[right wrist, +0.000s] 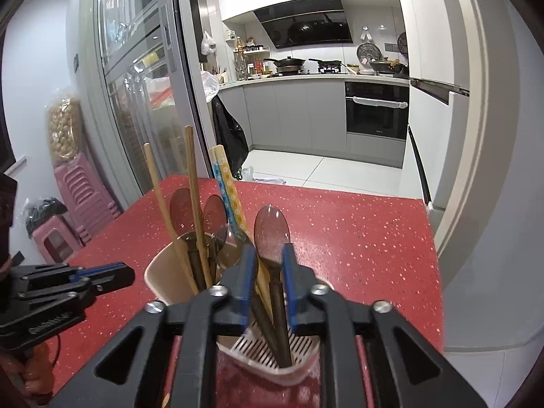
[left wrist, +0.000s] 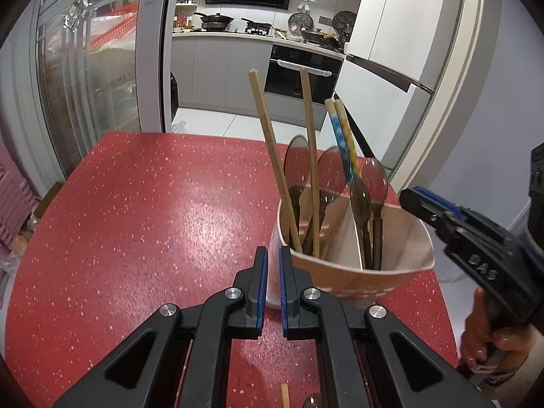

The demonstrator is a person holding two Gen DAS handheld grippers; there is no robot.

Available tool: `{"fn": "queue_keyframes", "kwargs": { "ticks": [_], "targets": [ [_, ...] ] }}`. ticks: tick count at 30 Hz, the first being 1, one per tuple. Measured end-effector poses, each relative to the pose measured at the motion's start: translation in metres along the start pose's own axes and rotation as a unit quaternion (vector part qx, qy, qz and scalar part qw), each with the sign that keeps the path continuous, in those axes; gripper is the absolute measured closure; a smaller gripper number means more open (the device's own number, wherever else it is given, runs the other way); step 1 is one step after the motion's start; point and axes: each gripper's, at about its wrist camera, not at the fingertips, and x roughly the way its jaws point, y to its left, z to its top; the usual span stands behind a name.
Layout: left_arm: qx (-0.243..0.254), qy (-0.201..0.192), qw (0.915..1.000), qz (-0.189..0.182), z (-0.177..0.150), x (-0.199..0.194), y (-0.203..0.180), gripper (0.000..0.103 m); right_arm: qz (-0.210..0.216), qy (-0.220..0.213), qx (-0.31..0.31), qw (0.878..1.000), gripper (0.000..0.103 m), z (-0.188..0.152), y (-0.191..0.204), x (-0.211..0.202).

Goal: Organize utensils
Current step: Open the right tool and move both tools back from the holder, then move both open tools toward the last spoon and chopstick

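Utensils stand in our holder (left wrist: 357, 272).
Our left gripper (left wrist: 273, 255) is clenched empty; our right gripper (right wrist: 268, 261) straddles a spoon (right wrist: 272, 234), released.

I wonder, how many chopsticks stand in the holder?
4: two plain wooden ones on its left, two patterned ones side by side nearer the middle. Others may be hidden.

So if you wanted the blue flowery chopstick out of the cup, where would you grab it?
Probably the blue patterned chopstick near its top end, from the side. It sticks up high above the utensil holder, clear of the spoons.
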Motion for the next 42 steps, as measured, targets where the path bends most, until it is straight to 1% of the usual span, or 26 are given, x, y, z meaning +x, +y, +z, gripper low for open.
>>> {"fn": "queue_keyframes", "kwargs": {
  "ticks": [2, 4, 8, 12, 17, 22, 25, 29, 36, 42],
  "targets": [
    [0.004, 0.004, 1.0000, 0.003, -0.006, -0.001, 0.000, 0.071, 0.004, 0.007, 0.007, 1.000, 0.062, -0.003, 0.001, -0.007],
    [0.007, 0.006, 0.9999, 0.006, -0.012, -0.003, 0.000, 0.071, 0.007, 0.014, 0.009, 1.000, 0.060, -0.008, 0.005, -0.015],
    [0.008, 0.011, 0.9999, 0.010, -0.023, -0.009, 0.002, 0.071, 0.010, 0.030, 0.015, 0.999, 0.053, -0.021, 0.013, -0.028],
    [0.009, 0.017, 0.9996, 0.019, -0.036, -0.015, 0.004, 0.071, 0.017, 0.056, 0.033, 0.998, 0.048, -0.039, 0.021, -0.038],
    [0.014, 0.022, 0.9989, 0.038, -0.054, -0.022, 0.009, 0.071, 0.020, 0.091, 0.059, 0.994, 0.043, -0.062, 0.024, -0.042],
    [0.009, 0.034, 0.9979, 0.054, -0.073, -0.027, 0.016, 0.071, 0.013, 0.129, 0.091, 0.987, 0.041, -0.087, 0.025, -0.042],
    [0.003, 0.038, 0.9972, 0.065, -0.085, -0.031, 0.023, 0.071, 0.007, 0.142, 0.102, 0.985, 0.040, -0.100, 0.026, -0.045],
    [-0.002, 0.045, 0.9963, 0.074, -0.099, -0.035, 0.029, 0.071, 0.003, 0.154, 0.108, 0.982, 0.034, -0.114, 0.032, -0.050],
    [-0.010, 0.054, 0.9948, 0.086, -0.123, -0.038, 0.041, 0.071, -0.001, 0.177, 0.115, 0.978, 0.026, -0.136, 0.045, -0.053],
    [-0.016, 0.066, 0.9935, 0.091, -0.145, -0.036, 0.050, 0.071, -0.003, 0.198, 0.120, 0.973, 0.025, -0.155, 0.055, -0.052]
  ]
}}
